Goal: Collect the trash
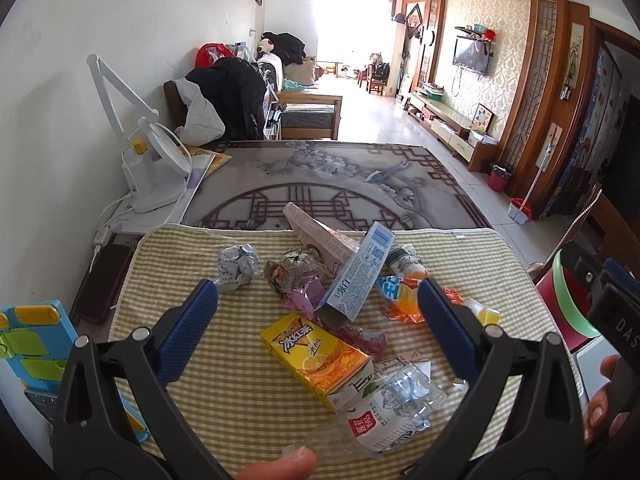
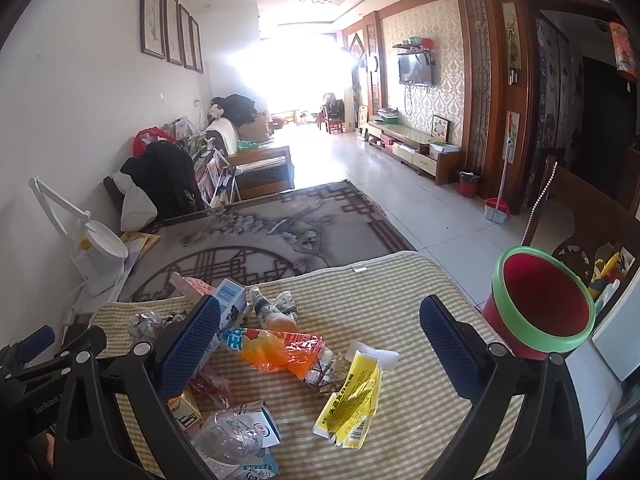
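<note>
Trash lies scattered on a yellow checked mat (image 1: 240, 400) (image 2: 400, 292). My left gripper (image 1: 318, 300) is open above a yellow drink carton (image 1: 316, 356), a long blue-white box (image 1: 356, 276) and a crushed clear bottle (image 1: 394, 404). A crumpled paper ball (image 1: 237, 266) sits just beyond its left pad. My right gripper (image 2: 320, 320) is open over an orange wrapper (image 2: 276, 350) and a torn yellow box (image 2: 352, 396). A red bin with a green rim (image 2: 544, 308) (image 1: 568, 304) stands at the mat's right edge, right of the right gripper. Nothing is held.
A white desk lamp (image 1: 140, 168) stands at the back left on a grey patterned table cover (image 1: 320, 176). A blue and yellow plastic item (image 1: 28, 344) lies left of the mat. A person's fingers (image 1: 280, 466) show at the bottom of the left wrist view.
</note>
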